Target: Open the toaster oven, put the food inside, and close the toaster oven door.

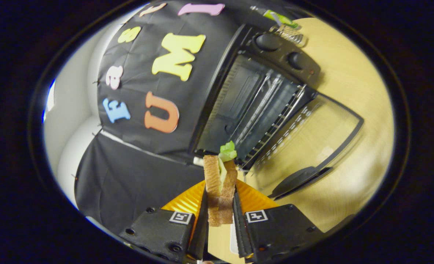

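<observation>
Toasted bread: a sandwich (220, 190) with green lettuce sticking out its far end stands clamped between the fingers.
Gripper (220, 220): closed narrow, both fingers pressing the sandwich's sides.
Plate (253, 198): orange, ridged, just behind and under the sandwich on the table.
Toaster oven (261, 91): black, beyond the fingers, far and a little right; two knobs beside the cavity.
Door (312, 143): glass, swung fully open, lying over the wooden table (349, 91).
Rack (275, 124): wire, inside the cavity.
</observation>
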Demonstrator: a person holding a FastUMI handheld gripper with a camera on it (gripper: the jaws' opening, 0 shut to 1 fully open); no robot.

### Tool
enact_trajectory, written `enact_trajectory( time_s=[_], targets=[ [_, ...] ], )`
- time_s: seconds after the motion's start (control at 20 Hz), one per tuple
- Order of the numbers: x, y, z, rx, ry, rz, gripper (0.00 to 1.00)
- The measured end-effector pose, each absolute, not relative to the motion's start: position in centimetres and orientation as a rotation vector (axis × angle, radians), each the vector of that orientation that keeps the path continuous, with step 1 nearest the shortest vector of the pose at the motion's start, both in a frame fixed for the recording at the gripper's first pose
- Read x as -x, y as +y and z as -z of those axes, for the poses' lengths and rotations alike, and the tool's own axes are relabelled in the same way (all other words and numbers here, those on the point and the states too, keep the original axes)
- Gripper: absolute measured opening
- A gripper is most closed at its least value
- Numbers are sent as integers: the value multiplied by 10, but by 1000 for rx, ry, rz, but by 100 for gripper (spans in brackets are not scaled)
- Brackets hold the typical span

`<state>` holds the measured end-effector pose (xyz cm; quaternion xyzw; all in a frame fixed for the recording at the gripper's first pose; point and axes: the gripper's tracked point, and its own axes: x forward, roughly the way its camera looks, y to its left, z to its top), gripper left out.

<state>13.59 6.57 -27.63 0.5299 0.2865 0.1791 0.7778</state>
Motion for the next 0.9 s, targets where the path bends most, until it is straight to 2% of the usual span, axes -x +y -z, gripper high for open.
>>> enact_trajectory(
  time_s=[0.35,0.55,0.9],
  targets=[
    [-156,27,263,-1337,352,-130,39],
    [-172,20,268,-1342,316,-89,40],
    [-259,28,277,-1297,320,7,40]
  ],
)
